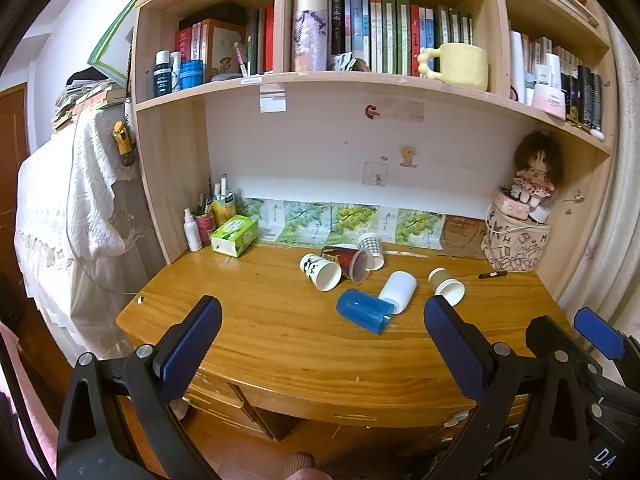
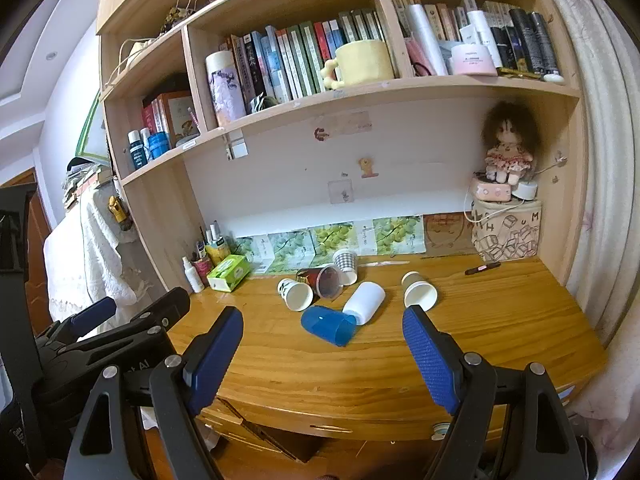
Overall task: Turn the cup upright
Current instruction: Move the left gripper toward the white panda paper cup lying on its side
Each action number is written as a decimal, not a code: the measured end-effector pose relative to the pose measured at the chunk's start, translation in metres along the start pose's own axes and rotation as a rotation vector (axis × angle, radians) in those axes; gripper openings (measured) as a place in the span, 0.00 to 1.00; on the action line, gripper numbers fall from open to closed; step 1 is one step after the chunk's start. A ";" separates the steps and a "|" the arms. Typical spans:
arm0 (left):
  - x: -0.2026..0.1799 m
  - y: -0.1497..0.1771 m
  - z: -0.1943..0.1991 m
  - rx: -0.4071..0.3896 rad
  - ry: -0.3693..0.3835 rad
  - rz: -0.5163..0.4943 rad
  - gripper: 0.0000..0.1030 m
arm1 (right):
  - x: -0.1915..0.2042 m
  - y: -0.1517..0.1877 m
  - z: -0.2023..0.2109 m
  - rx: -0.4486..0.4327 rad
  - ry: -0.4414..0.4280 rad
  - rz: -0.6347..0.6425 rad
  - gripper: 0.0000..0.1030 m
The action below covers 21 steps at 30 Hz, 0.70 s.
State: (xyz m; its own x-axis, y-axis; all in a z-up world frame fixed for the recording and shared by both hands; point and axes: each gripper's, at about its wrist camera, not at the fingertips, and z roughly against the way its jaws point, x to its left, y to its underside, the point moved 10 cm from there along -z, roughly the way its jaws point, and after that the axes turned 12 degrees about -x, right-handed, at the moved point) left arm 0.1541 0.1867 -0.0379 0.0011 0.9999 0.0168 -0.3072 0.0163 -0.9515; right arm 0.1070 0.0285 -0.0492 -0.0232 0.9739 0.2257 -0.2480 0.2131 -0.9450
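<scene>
Six cups lay tipped on their sides near the middle of the glossy yellow-brown wooden counter [image 1: 248, 320], none of them upright. The translucent blue plastic cup [image 1: 364, 311] served as landmark: it lay nearest the front edge, its open mouth turned toward the right front. Touching it just behind and to the right lay a plain white plastic cup [image 1: 397, 291]. Farther right of the blue cup, apart from the white one, lay a paper cup with an olive-brown band [image 1: 446, 286], its white mouth facing forward. Behind and left of the blue cup lay a white paper cup with black panda-like markings [image 1: 320, 272]; beside that one lay a dark red printed cup with a clear rim [image 1: 347, 263], and against it, farthest back, a grey checked paper cup [image 1: 371, 249].

The left tool [image 1: 322, 350], with blue ribbed pads on black arms, hung in front of the blue cup with its jaws spread wide and nothing between them. The right tool [image 2: 323, 356] hung likewise over the front edge, jaws wide apart and empty, the blue cup [image 2: 329, 325] lying beyond its tips.

A green tissue box [image 1: 235, 235] sat well left of the blue cup, by the back wall.
</scene>
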 end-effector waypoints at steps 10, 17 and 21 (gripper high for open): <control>0.012 0.007 -0.018 0.055 -0.036 -0.002 0.98 | 0.006 0.008 -0.020 0.049 -0.038 -0.011 0.80; 0.018 0.008 -0.046 0.094 -0.042 -0.024 0.98 | 0.010 0.013 -0.046 0.087 -0.032 -0.035 0.80; 0.021 0.007 -0.066 0.120 -0.029 -0.033 0.98 | 0.011 0.014 -0.066 0.110 -0.016 -0.049 0.80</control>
State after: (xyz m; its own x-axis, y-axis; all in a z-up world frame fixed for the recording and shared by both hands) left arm 0.2152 0.2083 -0.0647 -0.0145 0.9982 0.0577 -0.4191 0.0464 -0.9068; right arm 0.1671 0.0471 -0.0759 -0.0232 0.9610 0.2756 -0.3540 0.2499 -0.9012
